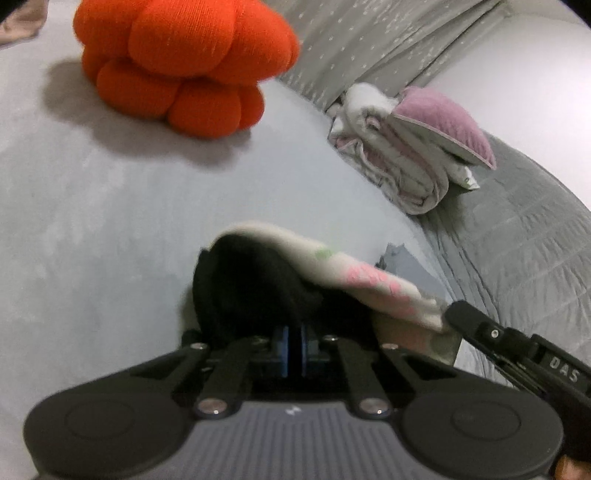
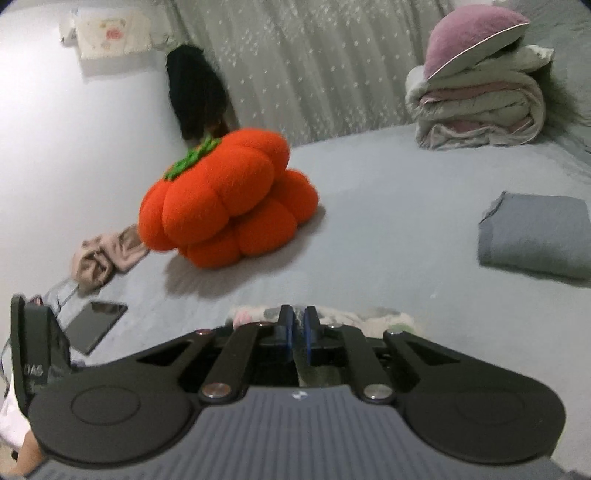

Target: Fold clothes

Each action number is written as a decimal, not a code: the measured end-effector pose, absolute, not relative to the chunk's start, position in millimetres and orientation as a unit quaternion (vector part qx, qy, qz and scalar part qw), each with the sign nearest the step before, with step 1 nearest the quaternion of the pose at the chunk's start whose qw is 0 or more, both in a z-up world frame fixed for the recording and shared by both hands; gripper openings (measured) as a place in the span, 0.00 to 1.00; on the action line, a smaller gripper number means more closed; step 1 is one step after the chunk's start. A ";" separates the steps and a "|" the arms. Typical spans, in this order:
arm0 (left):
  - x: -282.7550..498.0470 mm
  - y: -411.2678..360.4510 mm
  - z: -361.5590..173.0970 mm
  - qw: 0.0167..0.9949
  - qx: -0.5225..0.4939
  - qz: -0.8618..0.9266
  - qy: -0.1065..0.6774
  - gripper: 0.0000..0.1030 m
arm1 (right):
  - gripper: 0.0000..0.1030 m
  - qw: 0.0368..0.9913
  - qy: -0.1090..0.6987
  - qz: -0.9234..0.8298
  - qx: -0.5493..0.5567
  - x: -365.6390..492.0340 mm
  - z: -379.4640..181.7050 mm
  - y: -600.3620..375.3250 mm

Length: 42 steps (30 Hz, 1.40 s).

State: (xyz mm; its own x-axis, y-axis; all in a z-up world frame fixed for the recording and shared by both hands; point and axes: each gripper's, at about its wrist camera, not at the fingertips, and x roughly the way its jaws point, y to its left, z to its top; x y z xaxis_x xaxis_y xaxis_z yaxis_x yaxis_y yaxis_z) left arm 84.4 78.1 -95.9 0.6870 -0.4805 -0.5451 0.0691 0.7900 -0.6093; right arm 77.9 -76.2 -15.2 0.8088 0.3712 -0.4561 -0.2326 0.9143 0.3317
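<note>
Left gripper (image 1: 294,345) closed, blue pads together — pinching a garment (image 1: 332,273), cream outside with pink and green print, dark lining showing, bunched and lifted just above the bed (image 1: 110,221). Right gripper (image 2: 298,332) also closed on the same cloth, a thin fold caught between its pads; in the left view its finger meets the cream edge at the right. Beyond, on the grey sheet: orange pumpkin cushion (image 2: 225,199), a crumpled beige cloth (image 2: 103,254) beside it, a tablet (image 2: 94,325) lying flat near the left edge. Folded grey piece (image 2: 535,236) to the right, well apart from the grippers. Far right — stacked quilts (image 2: 476,107) topped by a pink pillow (image 2: 476,33), against a starred grey curtain (image 2: 314,66).
</note>
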 end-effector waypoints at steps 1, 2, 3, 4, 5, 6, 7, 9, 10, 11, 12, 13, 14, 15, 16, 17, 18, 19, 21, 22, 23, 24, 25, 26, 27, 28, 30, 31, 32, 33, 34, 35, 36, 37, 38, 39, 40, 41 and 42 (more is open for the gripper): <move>81.8 79.3 -92.3 0.878 -0.280 -0.156 0.355 0.05 | 0.07 0.942 0.263 0.157 0.137 78.0 -14.0 -81.1; 78.8 80.7 -88.3 0.883 -0.275 -0.154 0.348 0.05 | 0.07 0.943 0.262 0.152 0.141 77.9 -13.5 -85.2; 76.4 82.8 -85.1 0.887 -0.273 -0.151 0.341 0.05 | 0.07 0.943 0.261 0.148 0.145 77.7 -13.2 -89.0; 74.0 84.9 -82.0 0.890 -0.271 -0.148 0.335 0.05 | 0.07 0.944 0.260 0.143 0.147 77.5 -12.9 -92.2; 71.6 87.0 -78.8 0.894 -0.268 -0.145 0.329 0.05 | 0.07 0.944 0.259 0.138 0.149 77.3 -12.6 -95.2; 69.2 89.2 -75.6 0.897 -0.266 -0.142 0.322 0.05 | 0.07 0.945 0.257 0.135 0.151 76.8 -11.6 -98.0; 66.5 92.9 -72.5 0.901 -0.266 -0.138 0.314 0.05 | 0.06 0.946 0.254 0.131 0.151 76.0 -10.4 -100.2; 61.6 99.8 -65.5 0.908 -0.265 -0.130 0.298 0.05 | 0.06 0.949 0.247 0.125 0.154 75.1 -7.9 -104.3; 58.9 103.7 -61.2 0.913 -0.262 -0.124 0.287 0.05 | 0.06 0.949 0.245 0.122 0.156 74.9 -7.1 -106.6; 56.2 107.7 -56.9 0.918 -0.260 -0.118 0.275 0.05 | 0.06 0.949 0.243 0.119 0.159 74.7 -6.5 -108.6; 54.2 112.3 -53.3 0.921 -0.260 -0.115 0.265 0.05 | 0.06 0.949 0.243 0.115 0.162 74.6 -6.3 -110.3; 52.3 117.0 -49.7 0.924 -0.261 -0.112 0.256 0.05 | 0.05 0.949 0.244 0.114 0.165 74.6 -6.5 -111.8; 50.3 120.6 -46.5 0.929 -0.256 -0.102 0.249 0.05 | 0.05 0.947 0.246 0.116 0.170 74.8 -7.4 -113.7; 48.2 124.2 -43.2 0.933 -0.250 -0.091 0.241 0.05 | 0.00 0.946 0.248 0.116 0.174 74.7 -8.1 -114.5; 46.2 127.7 -40.0 0.938 -0.244 -0.081 0.234 0.05 | 0.00 0.948 0.248 0.109 0.170 73.9 -7.9 -113.8; 46.5 132.0 -38.9 0.938 -0.240 -0.076 0.239 0.05 | 0.00 0.949 0.247 0.105 0.163 73.1 -7.7 -113.4; 46.9 136.3 -38.0 0.938 -0.237 -0.071 0.244 0.05 | 0.00 0.949 0.249 0.107 0.161 72.6 -7.9 -113.5; 47.4 140.6 -37.1 0.937 -0.234 -0.067 0.249 0.05 | 0.00 0.946 0.256 0.113 0.164 72.6 -8.7 -113.7; 51.8 149.6 -41.5 0.925 -0.253 -0.069 0.273 0.05 | 0.00 0.941 0.268 0.124 0.166 73.2 -12.1 -112.6; 54.6 152.9 -44.5 0.919 -0.263 -0.069 0.285 0.05 | 0.02 0.940 0.272 0.127 0.163 73.6 -13.9 -111.1; 57.3 156.1 -47.5 0.913 -0.272 -0.068 0.296 0.06 | 0.04 0.939 0.276 0.129 0.159 73.9 -15.6 -109.3; 59.5 156.3 -50.4 0.910 -0.273 -0.063 0.306 0.06 | 0.12 0.938 0.281 0.130 0.158 75.1 -17.8 -108.1; 61.7 156.2 -53.2 0.907 -0.273 -0.059 0.315 0.07 | 0.13 0.936 0.286 0.131 0.158 76.7 -20.1 -107.1; 62.0 155.1 -55.1 0.906 -0.268 -0.054 0.323 0.09 | 0.13 0.934 0.291 0.132 0.158 78.3 -22.4 -106.1; 62.7 151.6 -55.9 0.907 -0.262 -0.053 0.327 0.12 | 0.13 0.932 0.296 0.132 0.160 80.3 -25.0 -105.8; 63.4 148.0 -56.6 0.907 -0.255 -0.051 0.331 0.24 | 0.19 0.930 0.303 0.132 0.162 82.4 -27.7 -106.1; 61.9 142.6 -55.9 0.909 -0.247 -0.063 0.329 0.49 | 0.45 0.926 0.314 0.131 0.167 85.6 -33.1 -107.2; 61.1 139.9 -55.5 0.910 -0.244 -0.068 0.327 0.55 | 0.61 0.924 0.318 0.128 0.169 86.4 -35.8 -107.9; 60.4 137.3 -55.1 0.912 -0.240 -0.074 0.326 0.55 | 0.62 0.923 0.321 0.127 0.171 87.0 -37.9 -108.4; 59.6 134.6 -54.7 0.913 -0.236 -0.080 0.324 0.56 | 0.62 0.921 0.325 0.127 0.172 88.0 -39.4 -108.9; 58.8 131.9 -54.3 0.913 -0.232 -0.086 0.323 0.58 | 0.62 0.920 0.329 0.126 0.174 89.2 -40.8 -109.7; 58.0 129.2 -53.9 0.914 -0.229 -0.092 0.321 0.58 | 0.62 0.918 0.332 0.125 0.177 90.5 -42.2 -110.7; 58.3 127.2 -53.8 0.915 -0.225 -0.097 0.321 0.59 | 0.62 0.917 0.335 0.123 0.180 91.7 -43.6 -111.7; 58.0 124.7 -54.4 0.915 -0.222 -0.101 0.322 0.61 | 0.62 0.915 0.338 0.122 0.182 92.9 -45.4 -112.4; 57.6 122.3 -55.0 0.915 -0.219 -0.104 0.322 0.62 | 0.62 0.914 0.340 0.121 0.185 94.0 -47.2 -113.0; 57.9 120.6 -56.4 0.914 -0.219 -0.106 0.326 0.63 | 0.62 0.913 0.342 0.121 0.186 95.3 -49.3 -113.9; 58.2 119.0 -57.9 0.912 -0.218 -0.109 0.329 0.63 | 0.63 0.913 0.344 0.124 0.182 97.4 -51.6 -113.7; 58.5 117.3 -59.3 0.911 -0.217 -0.111 0.333 0.63 | 0.65 0.912 0.348 0.127 0.176 99.9 -54.0 -113.3; 60.2 115.9 -61.5 0.908 -0.219 -0.115 0.339 0.63 | 0.69 0.912 0.351 0.131 0.166 102.5 -57.1 -112.5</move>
